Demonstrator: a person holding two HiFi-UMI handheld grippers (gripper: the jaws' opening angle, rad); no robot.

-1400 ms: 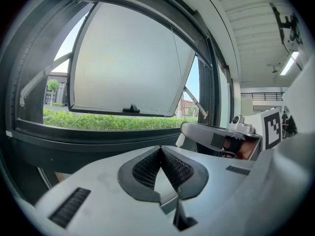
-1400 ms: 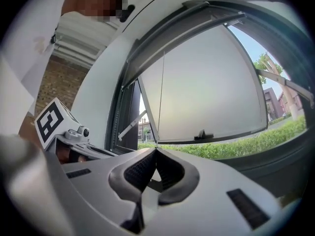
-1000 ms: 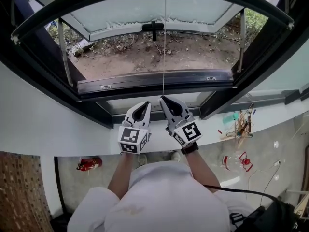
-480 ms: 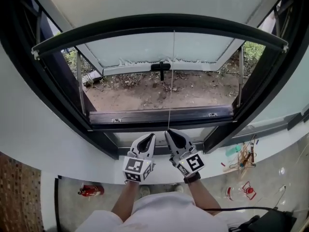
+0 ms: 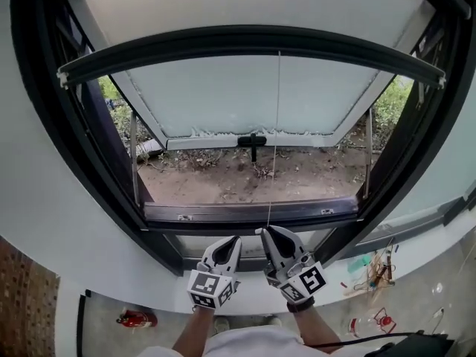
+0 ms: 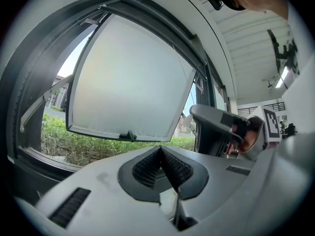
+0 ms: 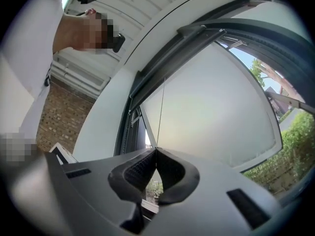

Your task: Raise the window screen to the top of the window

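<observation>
In the head view the screen bar [image 5: 245, 39] arcs across the window at 12 o'clock, from the frame's left side to its right. It lies well above the sill [image 5: 245, 213]. Above the bar is a pale grey sheet, which may be the screen mesh, though the view is too poor to be sure. A thin cord [image 5: 274, 147] drops straight from the middle of the bar to the right tool [image 5: 264, 233] at 6 o'clock.

In the right gripper view the right tool [image 7: 156, 151] has its jaws pressed together on the cord [image 7: 160, 117]. The cord runs taut from the jaw tips up toward the bar at 12 o'clock.

The left tool [image 5: 232, 240] sits just beside the right one, on its 9 o'clock side, and both point up at the window. In the left gripper view the left tool [image 6: 161, 151] has its jaws closed tip to tip with nothing between them. The right tool [image 6: 221, 132] shows there at 3 o'clock.

Beyond the frame the glass sash [image 5: 253, 95] is swung outward. Its black handle [image 5: 252, 140] is at the middle of its lower edge, just left of the cord. Bare dirt [image 5: 245, 177] lies under it, and green shrubs [image 6: 74, 141] show at 8 o'clock in the left gripper view. A red fire extinguisher [image 5: 134, 319] lies on the floor at 7 o'clock in the head view.
</observation>
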